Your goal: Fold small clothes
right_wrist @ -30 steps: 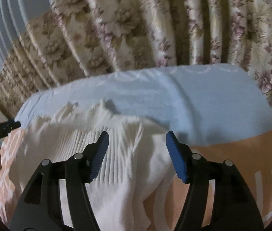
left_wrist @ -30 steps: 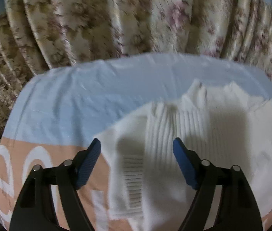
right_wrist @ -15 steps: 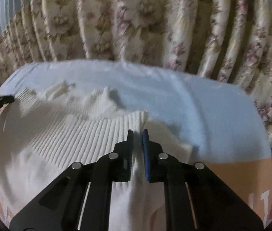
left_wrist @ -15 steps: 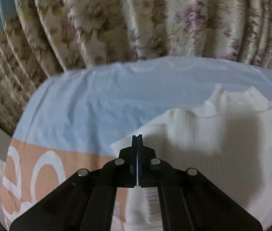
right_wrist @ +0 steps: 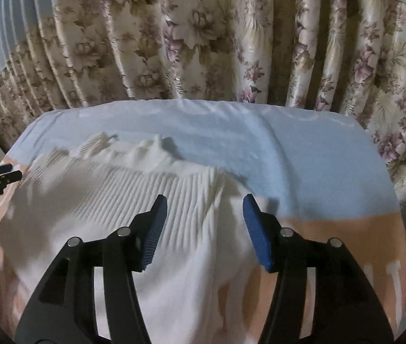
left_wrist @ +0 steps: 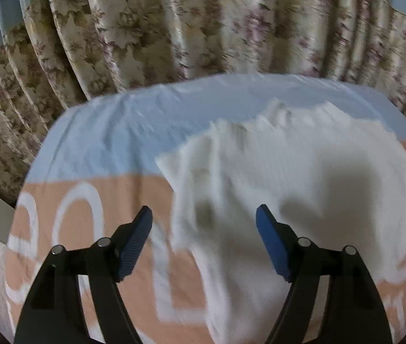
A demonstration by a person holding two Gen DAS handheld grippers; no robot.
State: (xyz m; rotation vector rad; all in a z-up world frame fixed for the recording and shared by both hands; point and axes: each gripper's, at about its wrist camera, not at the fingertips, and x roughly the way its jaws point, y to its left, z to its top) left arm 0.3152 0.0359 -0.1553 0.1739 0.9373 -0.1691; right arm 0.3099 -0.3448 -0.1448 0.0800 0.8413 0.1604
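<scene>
The left tool (left_wrist: 204, 239) stands wide apart and holds nothing; it hangs over the left edge of the white ribbed garment (left_wrist: 289, 189). The garment lies spread on a sheet (left_wrist: 111, 200) that is light blue at the far side and orange with big white letters at the near side. The right tool (right_wrist: 203, 230) is also wide apart and empty, above the right part of the same garment (right_wrist: 134, 200). A flowered curtain (right_wrist: 203, 37) hangs behind.
</scene>
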